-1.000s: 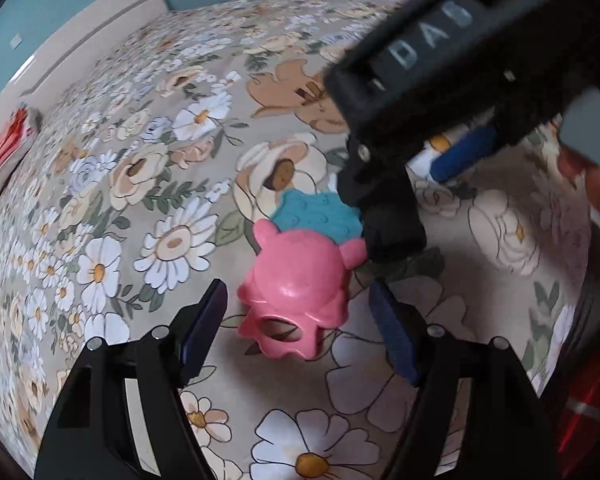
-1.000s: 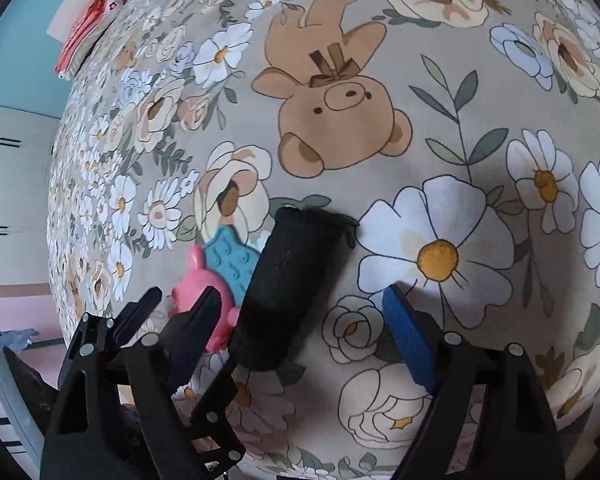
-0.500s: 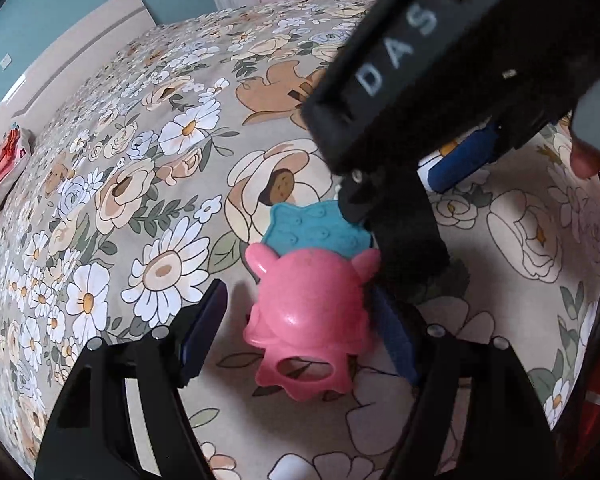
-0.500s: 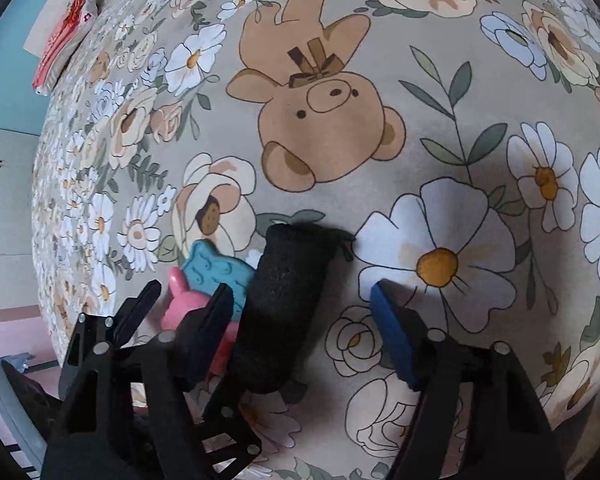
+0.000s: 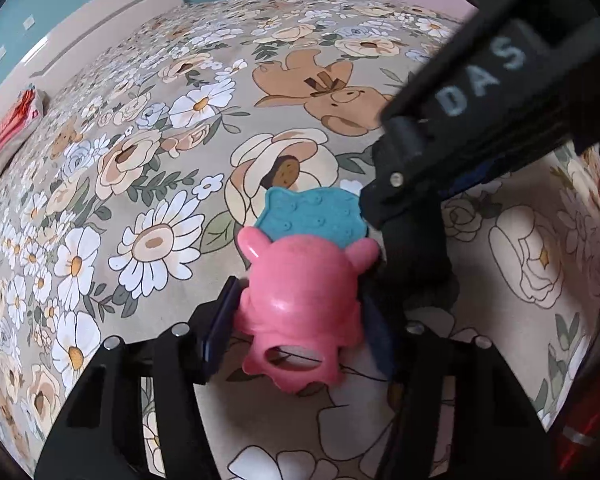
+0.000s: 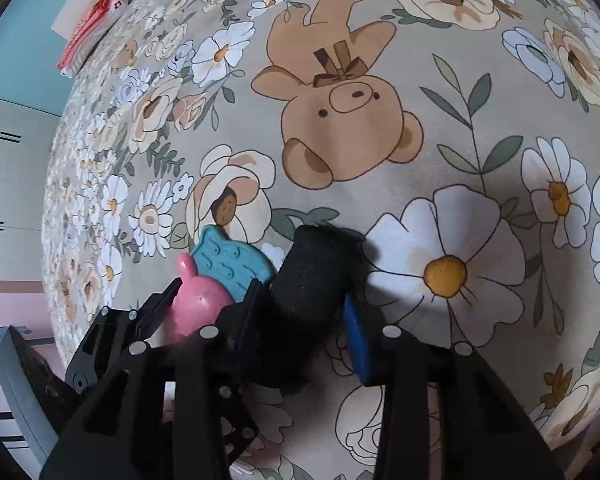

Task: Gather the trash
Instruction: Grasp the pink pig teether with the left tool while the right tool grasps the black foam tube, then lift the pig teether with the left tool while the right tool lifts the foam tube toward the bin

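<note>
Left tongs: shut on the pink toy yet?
Shut on it: the left tongs have both pads pressed against the sides of the pink toy.

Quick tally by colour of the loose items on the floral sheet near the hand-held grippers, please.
Pink: 1, pink toy, between the left hand-held gripper pads
Blue: 1, blue piece
Black: 1, black cylinder, between the right hand-held gripper pads
Red and white: 1, far packet
Total: 4
</note>
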A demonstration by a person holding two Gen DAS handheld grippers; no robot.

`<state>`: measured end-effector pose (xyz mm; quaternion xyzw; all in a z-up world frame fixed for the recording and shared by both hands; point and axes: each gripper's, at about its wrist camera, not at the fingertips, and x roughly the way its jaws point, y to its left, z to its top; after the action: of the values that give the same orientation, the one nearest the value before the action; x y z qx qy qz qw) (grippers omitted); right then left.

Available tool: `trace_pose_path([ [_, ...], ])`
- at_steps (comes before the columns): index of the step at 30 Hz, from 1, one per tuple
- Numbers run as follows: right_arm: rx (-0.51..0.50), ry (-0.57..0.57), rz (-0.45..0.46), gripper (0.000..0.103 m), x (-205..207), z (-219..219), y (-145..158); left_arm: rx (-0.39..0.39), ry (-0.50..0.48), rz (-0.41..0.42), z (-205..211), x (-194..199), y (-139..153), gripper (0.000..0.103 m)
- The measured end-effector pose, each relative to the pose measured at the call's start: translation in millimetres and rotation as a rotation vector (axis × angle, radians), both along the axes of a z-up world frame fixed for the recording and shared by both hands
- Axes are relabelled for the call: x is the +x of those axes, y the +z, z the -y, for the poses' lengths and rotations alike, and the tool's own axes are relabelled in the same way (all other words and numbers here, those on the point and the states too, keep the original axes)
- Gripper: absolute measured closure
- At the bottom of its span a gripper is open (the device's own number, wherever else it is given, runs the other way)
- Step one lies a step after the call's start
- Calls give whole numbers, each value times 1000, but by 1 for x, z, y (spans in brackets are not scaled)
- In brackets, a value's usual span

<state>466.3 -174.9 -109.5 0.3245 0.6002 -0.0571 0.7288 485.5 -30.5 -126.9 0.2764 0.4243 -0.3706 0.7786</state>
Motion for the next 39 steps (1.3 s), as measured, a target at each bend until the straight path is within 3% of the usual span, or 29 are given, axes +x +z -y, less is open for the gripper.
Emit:
trace_pose_path([
  [10,36,20,58,63,-16,16,20,-78,132,-34,-28,2,20,45],
  [18,38,61,110,63,-25,13,40,-96,248,-6,-41,-14,46,45],
  [28,-83,157,210,63,-53,14,83,-97,327,42,-19,-60,84,45],
  [39,-202,238,340,63,-103,43,145,-152,440,106,6,-113,149,45],
])
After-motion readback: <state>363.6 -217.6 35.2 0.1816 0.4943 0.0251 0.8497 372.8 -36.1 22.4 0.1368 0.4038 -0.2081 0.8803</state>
